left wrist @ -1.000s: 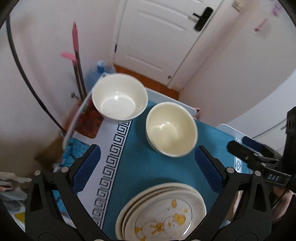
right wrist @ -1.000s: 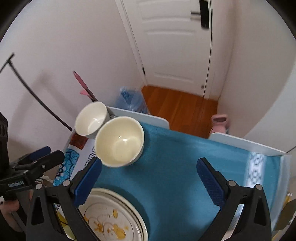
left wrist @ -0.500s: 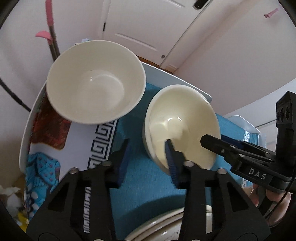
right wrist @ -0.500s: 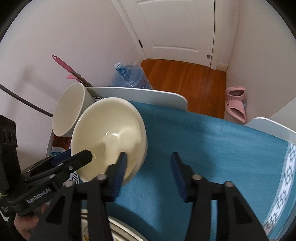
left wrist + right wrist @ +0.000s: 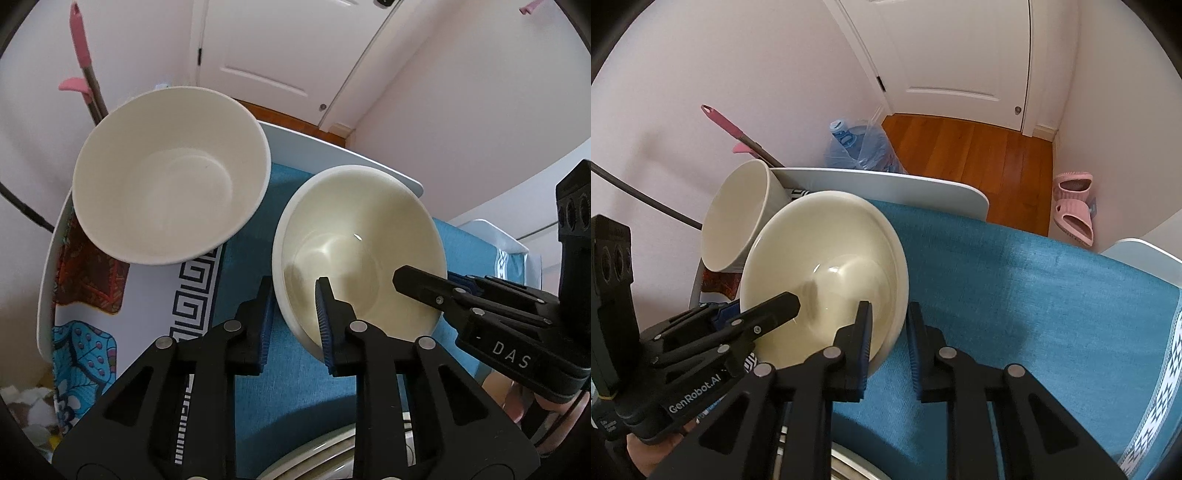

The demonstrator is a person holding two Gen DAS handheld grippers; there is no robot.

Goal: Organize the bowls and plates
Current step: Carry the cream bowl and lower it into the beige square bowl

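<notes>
A cream bowl (image 5: 362, 251) sits on the blue tablecloth, with a larger white bowl (image 5: 170, 173) to its left. My left gripper (image 5: 293, 317) is shut on the cream bowl's near-left rim. My right gripper (image 5: 888, 332) is shut on the same cream bowl (image 5: 827, 273) at its right rim, and the bowl looks slightly tilted. The white bowl (image 5: 738, 218) stands just behind it in the right wrist view. The rim of a plate stack (image 5: 314, 458) shows at the bottom edge.
The table (image 5: 886, 181) has a white far edge; beyond it are a wooden floor, a water bottle (image 5: 860, 147) and a pink-handled mop (image 5: 735, 133). Pink slippers (image 5: 1075, 210) lie by the wall. Blue cloth (image 5: 1034, 295) stretches right.
Both grippers moved in from above the table and closed on the cream bowl's rim, left one on the left side, right one on the right side. The bowls now fill more of each view.
</notes>
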